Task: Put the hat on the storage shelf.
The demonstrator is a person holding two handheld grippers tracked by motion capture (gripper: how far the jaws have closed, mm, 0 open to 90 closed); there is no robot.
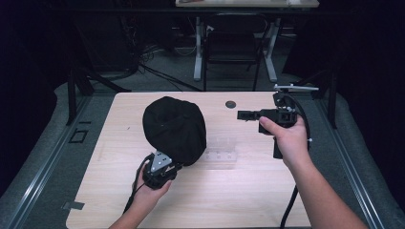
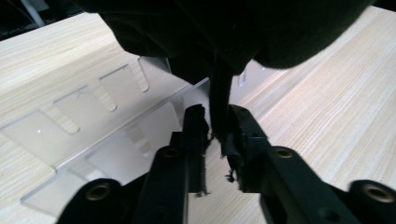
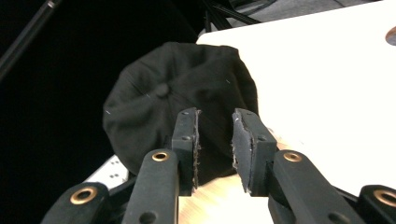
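My left tool (image 2: 218, 133) has its jaws parted, with a fold of the black cap (image 1: 175, 129) hanging between them, unpinched. The cap rests on a clear acrylic stand (image 2: 93, 126) on the desk (image 1: 239, 191). My right tool (image 3: 215, 140) hovers released, well apart.

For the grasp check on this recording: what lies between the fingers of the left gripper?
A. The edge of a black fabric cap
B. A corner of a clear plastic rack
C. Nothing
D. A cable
A: in the left gripper view, a fold of the black fabric cap hangs between the left gripper fingers.
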